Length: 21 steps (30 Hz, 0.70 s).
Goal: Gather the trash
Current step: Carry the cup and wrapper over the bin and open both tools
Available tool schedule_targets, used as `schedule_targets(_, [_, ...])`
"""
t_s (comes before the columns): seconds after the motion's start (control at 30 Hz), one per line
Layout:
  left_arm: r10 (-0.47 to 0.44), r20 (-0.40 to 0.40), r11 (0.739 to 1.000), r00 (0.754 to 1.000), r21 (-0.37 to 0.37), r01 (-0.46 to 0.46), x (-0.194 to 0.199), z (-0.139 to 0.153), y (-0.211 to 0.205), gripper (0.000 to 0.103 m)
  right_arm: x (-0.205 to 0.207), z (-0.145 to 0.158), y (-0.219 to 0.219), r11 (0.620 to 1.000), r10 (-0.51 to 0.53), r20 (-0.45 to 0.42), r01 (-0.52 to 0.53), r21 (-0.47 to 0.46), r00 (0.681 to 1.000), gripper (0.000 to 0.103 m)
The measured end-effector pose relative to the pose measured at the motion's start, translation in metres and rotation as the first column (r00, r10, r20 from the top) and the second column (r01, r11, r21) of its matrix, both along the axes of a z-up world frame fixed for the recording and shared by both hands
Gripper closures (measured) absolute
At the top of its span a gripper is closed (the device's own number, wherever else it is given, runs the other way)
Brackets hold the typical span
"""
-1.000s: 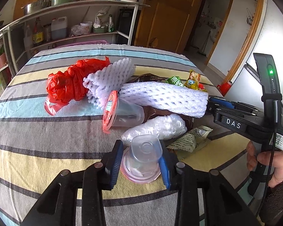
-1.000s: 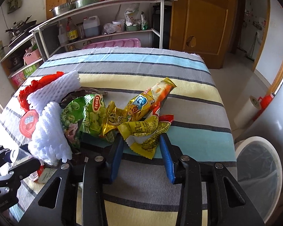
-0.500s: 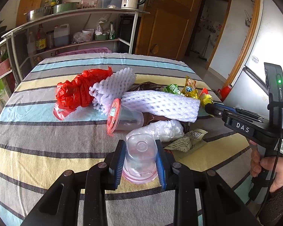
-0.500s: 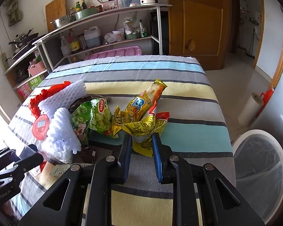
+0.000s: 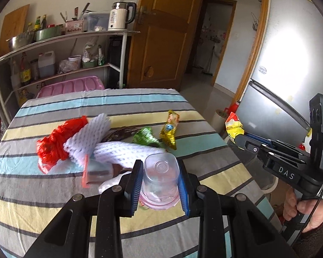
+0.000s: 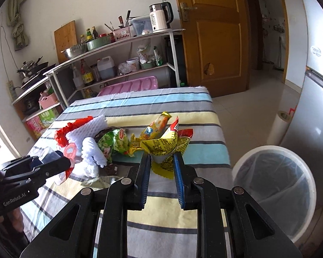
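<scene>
- Clear plastic cup with pink lid, light, thin-walled and crushable, sits upside down clamped by its sides in the left gripper, above the striped tablecloth
- Crinkly yellow snack wrapper is pinched in the right gripper; limp, slippery
- White lined bin stands right, beyond the table edge; red plastic bag and white foam nets lie behind

Even daylight fills the room, and strong white glare washes out the tall silver metal fridge door. Fisheye curvature bends the edges into black corners. The crumpled red plastic bag and white foam fruit netting smear with motion blur
</scene>
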State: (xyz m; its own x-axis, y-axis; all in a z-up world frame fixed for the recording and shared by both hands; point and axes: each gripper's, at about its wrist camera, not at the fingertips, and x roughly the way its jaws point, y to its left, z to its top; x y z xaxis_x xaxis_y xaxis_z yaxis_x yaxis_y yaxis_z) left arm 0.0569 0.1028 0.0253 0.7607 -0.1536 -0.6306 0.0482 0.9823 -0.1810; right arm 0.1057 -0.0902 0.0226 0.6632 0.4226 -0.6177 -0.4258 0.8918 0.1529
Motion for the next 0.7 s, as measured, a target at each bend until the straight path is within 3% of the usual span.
schedule_targets(0.27, [-0.180, 0.029, 0.983, 0.983, -0.025, 0.181, 0.033, 0.012, -0.070, 0.072, -0.007, 0.006, -0.059, 0.993, -0.108, 0.018, 0.109, -0.038, 0.994, 0.081])
schedule_targets(0.47, [-0.290, -0.007, 0.956, 0.957, -0.041, 0.290, 0.062, 0.009, -0.121, 0.072, -0.009, 0.004, -0.109, 0.974, -0.227, 0.000, 0.227, -0.014, 0.974, 0.081])
schedule_targets(0.7, [-0.340, 0.013, 0.940, 0.940, -0.028, 0.340, 0.084, 0.022, -0.160, 0.072, -0.005, 0.030, -0.141, 0.956, -0.292, 0.070, 0.293, -0.007, 0.954, 0.081])
